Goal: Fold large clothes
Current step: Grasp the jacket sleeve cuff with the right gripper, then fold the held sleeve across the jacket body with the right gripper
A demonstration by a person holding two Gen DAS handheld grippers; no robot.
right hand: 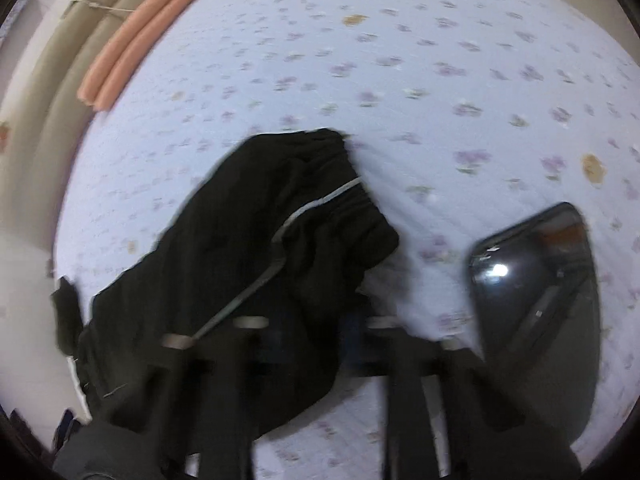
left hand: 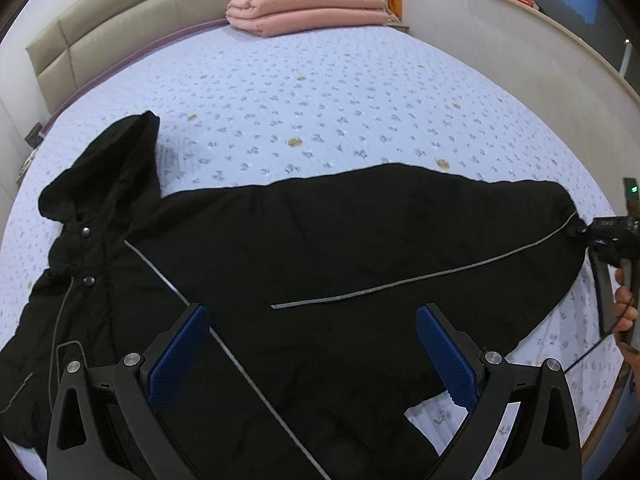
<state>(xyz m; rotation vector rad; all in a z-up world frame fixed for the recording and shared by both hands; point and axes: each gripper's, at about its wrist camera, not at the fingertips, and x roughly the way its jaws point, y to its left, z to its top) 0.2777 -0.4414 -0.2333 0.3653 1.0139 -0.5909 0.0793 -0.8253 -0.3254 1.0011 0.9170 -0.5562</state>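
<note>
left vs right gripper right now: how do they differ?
The left gripper is open, blue pads spread above the black jacket, gripping nothing. The right gripper is shut on the jacket's sleeve cuff, pulling it outward. Left view is sharp, right blurred. Both are over the bed.

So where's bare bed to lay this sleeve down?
Bare floral sheet runs from the black jacket up to the pink quilt by the headboard. The near edge is crowded: jacket body under the open left gripper, sleeve cuff pinched by the right gripper.
</note>
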